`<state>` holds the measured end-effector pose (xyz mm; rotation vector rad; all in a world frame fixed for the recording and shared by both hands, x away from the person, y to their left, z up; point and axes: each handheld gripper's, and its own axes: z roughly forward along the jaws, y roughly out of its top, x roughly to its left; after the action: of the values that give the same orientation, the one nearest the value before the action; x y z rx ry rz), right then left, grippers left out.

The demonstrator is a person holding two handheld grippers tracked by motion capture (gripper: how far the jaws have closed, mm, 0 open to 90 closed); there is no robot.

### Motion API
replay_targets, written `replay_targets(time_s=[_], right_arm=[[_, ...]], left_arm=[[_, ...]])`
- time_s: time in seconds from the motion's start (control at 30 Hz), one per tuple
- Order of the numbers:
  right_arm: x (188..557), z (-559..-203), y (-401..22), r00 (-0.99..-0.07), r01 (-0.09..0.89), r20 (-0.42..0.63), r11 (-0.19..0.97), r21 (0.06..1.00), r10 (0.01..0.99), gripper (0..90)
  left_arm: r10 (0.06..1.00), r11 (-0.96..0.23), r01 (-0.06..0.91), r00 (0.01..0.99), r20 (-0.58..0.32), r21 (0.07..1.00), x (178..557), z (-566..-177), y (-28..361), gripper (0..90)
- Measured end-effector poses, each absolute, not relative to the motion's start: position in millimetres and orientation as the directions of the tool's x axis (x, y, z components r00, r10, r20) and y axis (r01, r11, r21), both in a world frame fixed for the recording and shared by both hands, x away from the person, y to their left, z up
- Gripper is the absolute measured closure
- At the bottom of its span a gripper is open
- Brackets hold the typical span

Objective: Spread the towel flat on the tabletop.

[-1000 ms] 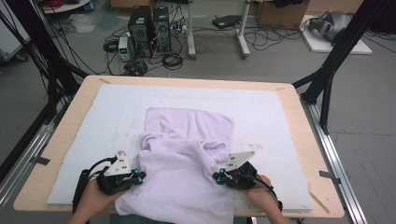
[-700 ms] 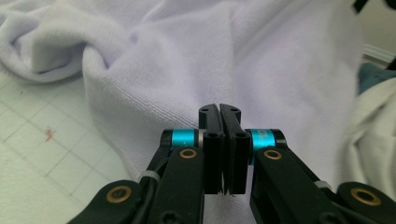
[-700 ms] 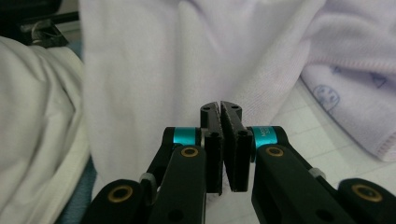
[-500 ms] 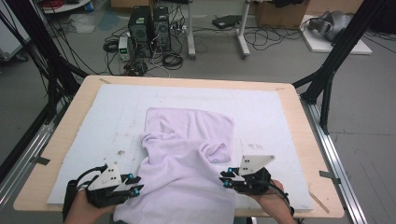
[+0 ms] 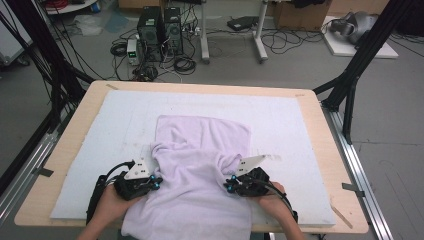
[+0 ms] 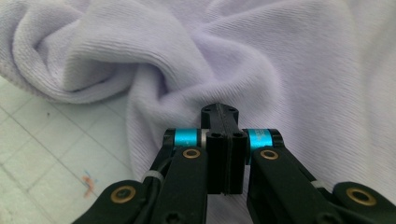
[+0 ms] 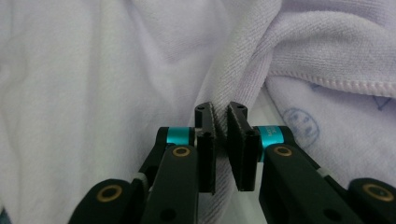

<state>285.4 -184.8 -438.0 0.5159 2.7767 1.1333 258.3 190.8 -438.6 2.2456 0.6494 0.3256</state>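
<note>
From the high view I see the wooden table [image 5: 75, 165] with a white mat [image 5: 100, 135] laid over it, and a lavender towel [image 5: 200, 170] spread down the middle, its near end hanging over the table's front edge.

At the left, my left gripper [image 5: 150, 183] sits at the towel's left edge, held by the left hand [image 5: 107, 202]. In the left gripper view, its jaws are pressed flat together with no gap between the pads; they have just been closing. The tips [image 6: 219, 112] touch a bunched fold of the towel [image 6: 261, 70], but I cannot tell whether any cloth is caught between them. The gridded mat [image 6: 51, 154] shows beside the fold.

In the middle, the towel lies rumpled, with ridges running from each gripper toward the centre, while its far part lies flatter on the mat.

At the right, my right gripper [image 5: 232, 186] meets the towel's right edge, with the right hand [image 5: 272, 200] behind it. In the right gripper view the jaws stand nearly together, a narrow slit left between them, and they too have just been closing. A ridge of the towel [image 7: 238, 70] runs down into that slit, pinched by the pads [image 7: 205, 135]. The hemmed edge [image 7: 327, 81] lies beyond, over the mat [image 7: 317, 135].
</note>
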Motion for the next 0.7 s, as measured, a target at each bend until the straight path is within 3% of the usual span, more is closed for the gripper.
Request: replay_targets(time_s=[0.37, 0.53, 0.7], right_arm=[[249, -420, -214, -0.938, 0.264, 0.032, 0.653, 0.710, 0.344, 83.5], [243, -402, -226, -0.930, 0.248, 0.014, 0.598, 0.763, 0.367, 79.5], [263, -394, -225, -0.914, 0.248, 0.000, 0.559, 0.791, 0.406, 75.3]], left_arm=[[0.537, -0.570, 0.321, 0.842, 0.047, 0.757, 214, -424, 212, 89.5], [0.545, -0.544, 0.303, 0.837, 0.054, 0.783, 227, -419, 212, 78.6], [0.565, -0.535, 0.306, 0.823, 0.064, 0.787, 250, -424, 206, 75.1]])
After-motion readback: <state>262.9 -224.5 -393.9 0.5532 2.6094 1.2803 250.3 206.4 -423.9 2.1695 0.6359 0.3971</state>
